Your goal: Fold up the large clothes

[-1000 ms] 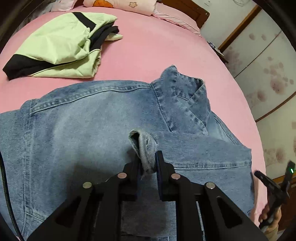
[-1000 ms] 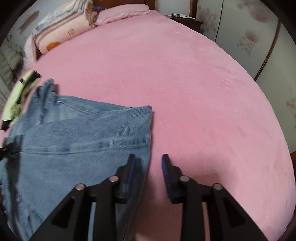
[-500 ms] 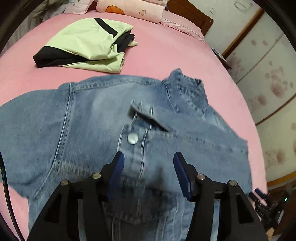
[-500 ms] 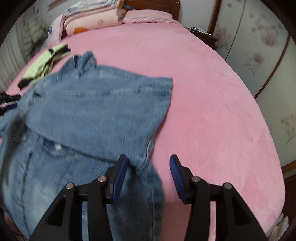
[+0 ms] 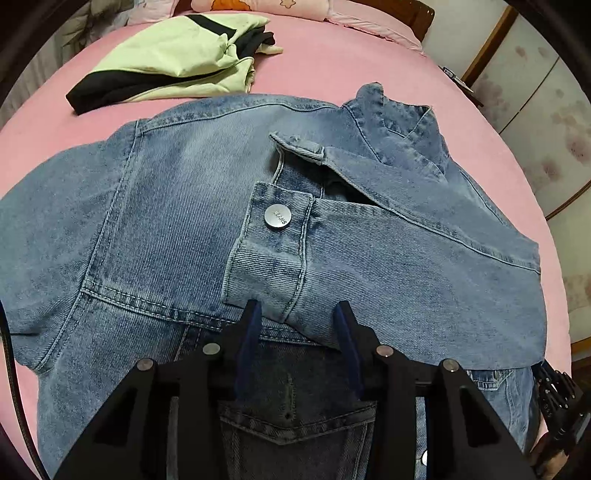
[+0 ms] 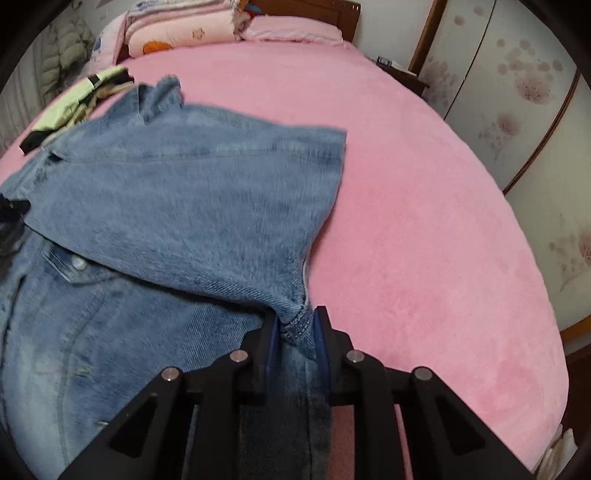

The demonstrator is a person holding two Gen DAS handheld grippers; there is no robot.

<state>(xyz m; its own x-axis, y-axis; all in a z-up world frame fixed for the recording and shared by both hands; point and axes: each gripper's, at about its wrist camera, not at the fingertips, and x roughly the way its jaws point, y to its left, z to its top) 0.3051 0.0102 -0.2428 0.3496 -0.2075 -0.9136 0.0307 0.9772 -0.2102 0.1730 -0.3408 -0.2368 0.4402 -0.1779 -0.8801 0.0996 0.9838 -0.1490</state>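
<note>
A blue denim jacket [image 5: 177,206] lies spread on the pink bed [image 5: 332,62]. One sleeve is folded across its front, and the sleeve's cuff [image 5: 273,258] shows a metal button [image 5: 277,217]. My left gripper [image 5: 297,314] hovers at the cuff's near edge. Its jaws are closing, with the cuff's hem between the fingertips and gaps on both sides. In the right wrist view my right gripper [image 6: 295,321] is closing on a bunched fold at the right side edge of the jacket [image 6: 184,192], and the pads press the denim.
A folded light-green and black garment [image 5: 177,55] lies beyond the jacket, toward the pillows [image 6: 177,33] at the headboard. Bare pink bedspread [image 6: 424,221] stretches to the right of the jacket. Floral wardrobe doors [image 6: 517,92] and a nightstand [image 6: 399,70] stand past the bed's right side.
My left gripper let go of the cuff, which now lies flat on the jacket, and drew back. My right gripper moved onto the jacket's side edge and closed on a fold.
</note>
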